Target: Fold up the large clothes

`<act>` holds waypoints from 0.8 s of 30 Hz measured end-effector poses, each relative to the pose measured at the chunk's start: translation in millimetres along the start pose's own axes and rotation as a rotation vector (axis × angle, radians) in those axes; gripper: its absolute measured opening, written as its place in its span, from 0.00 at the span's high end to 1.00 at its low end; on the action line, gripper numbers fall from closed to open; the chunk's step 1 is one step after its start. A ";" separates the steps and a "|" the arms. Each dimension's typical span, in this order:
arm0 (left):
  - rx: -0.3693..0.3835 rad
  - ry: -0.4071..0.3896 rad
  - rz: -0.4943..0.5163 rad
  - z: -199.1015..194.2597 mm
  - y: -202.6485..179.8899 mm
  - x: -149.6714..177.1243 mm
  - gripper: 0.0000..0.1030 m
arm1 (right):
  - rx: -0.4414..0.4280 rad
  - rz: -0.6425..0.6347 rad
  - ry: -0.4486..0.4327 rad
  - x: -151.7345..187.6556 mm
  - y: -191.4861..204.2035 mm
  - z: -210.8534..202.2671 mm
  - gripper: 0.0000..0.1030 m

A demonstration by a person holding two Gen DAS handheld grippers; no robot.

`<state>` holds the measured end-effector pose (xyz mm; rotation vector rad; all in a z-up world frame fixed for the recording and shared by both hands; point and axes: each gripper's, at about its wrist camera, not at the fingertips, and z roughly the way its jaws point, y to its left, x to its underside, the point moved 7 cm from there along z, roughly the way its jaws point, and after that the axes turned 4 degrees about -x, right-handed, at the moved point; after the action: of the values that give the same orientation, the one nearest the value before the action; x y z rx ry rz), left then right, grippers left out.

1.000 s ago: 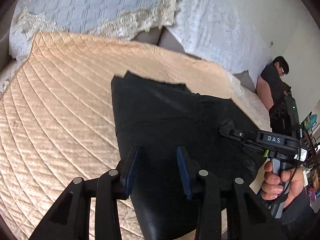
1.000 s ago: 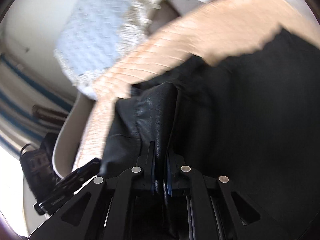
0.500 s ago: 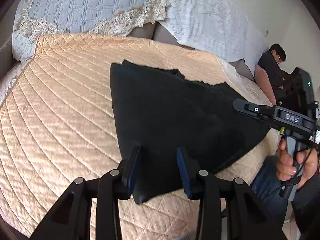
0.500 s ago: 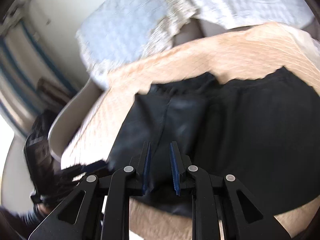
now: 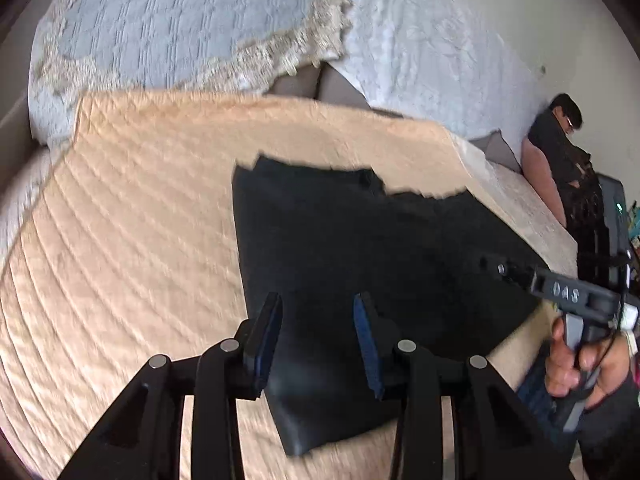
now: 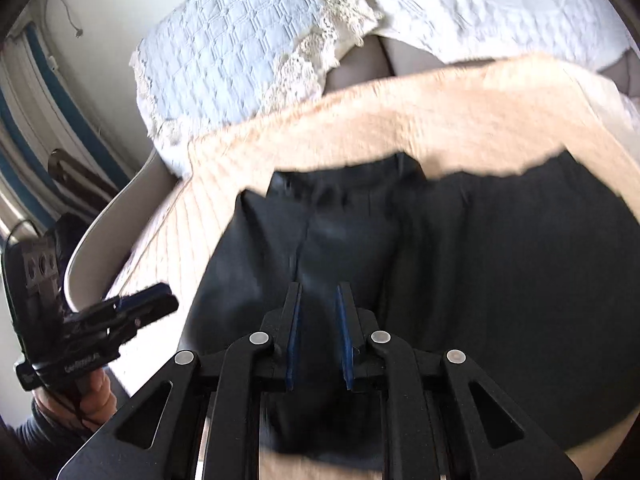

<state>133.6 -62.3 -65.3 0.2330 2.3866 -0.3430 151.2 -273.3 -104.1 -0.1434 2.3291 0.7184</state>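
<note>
White letters "DAS" show on the right gripper (image 5: 490, 264). The black garment (image 5: 360, 264), smooth and faintly glossy, lies flat on the bed's peach quilted bedspread (image 5: 132, 248), near lace-trimmed pale blue pillows (image 5: 168, 28). The left gripper (image 5: 318, 332) hangs released above it, jaws apart. The right gripper's jaws have just been narrowing, gripping nothing, with the cloth lying below them.

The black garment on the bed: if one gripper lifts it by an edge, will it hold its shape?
Probably not. The black garment lies flat with soft creases, so it likely droops. Its slight sheen suggests it may slip over the quilted bedspread.
</note>
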 end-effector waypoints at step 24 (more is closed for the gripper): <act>0.003 0.016 0.038 2.3 -1.6 18.5 0.62 | -0.016 -0.054 0.069 40.0 9.9 -19.1 0.84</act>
<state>121.0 -63.2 -79.1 0.2830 2.3941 -0.3275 106.8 -271.4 -113.7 -0.2408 2.3754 0.7162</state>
